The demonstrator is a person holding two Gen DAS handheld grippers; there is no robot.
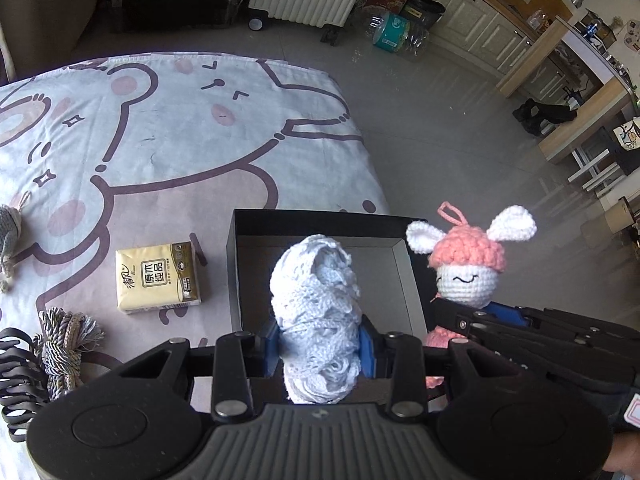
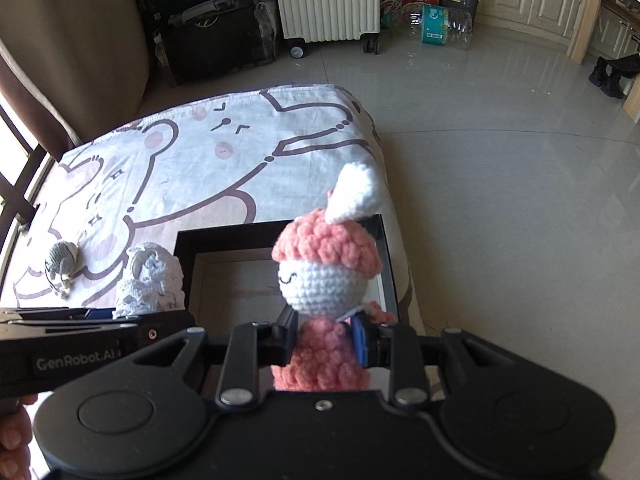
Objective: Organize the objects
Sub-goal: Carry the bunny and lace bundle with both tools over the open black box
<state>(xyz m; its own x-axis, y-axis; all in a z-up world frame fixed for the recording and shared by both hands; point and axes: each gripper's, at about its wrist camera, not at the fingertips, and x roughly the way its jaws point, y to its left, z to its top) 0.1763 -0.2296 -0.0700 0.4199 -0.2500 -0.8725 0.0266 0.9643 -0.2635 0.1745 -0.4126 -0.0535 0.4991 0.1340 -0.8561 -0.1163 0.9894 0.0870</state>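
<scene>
At lower centre of the left wrist view, the left gripper has its fingers closed on a soft, light, squashy blue crochet bundle over the black box, while right of it the right gripper pinches the equally yielding pink crochet doll by its waist.

- I count two grippers: the left gripper and the right gripper.
- I see two crocheted dolls: one pink bunny doll and one small grey doll.
- One pale blue crochet bundle.
- One black box.
- One tissue pack.
- One tasselled cord.
- One black hair claw.
</scene>
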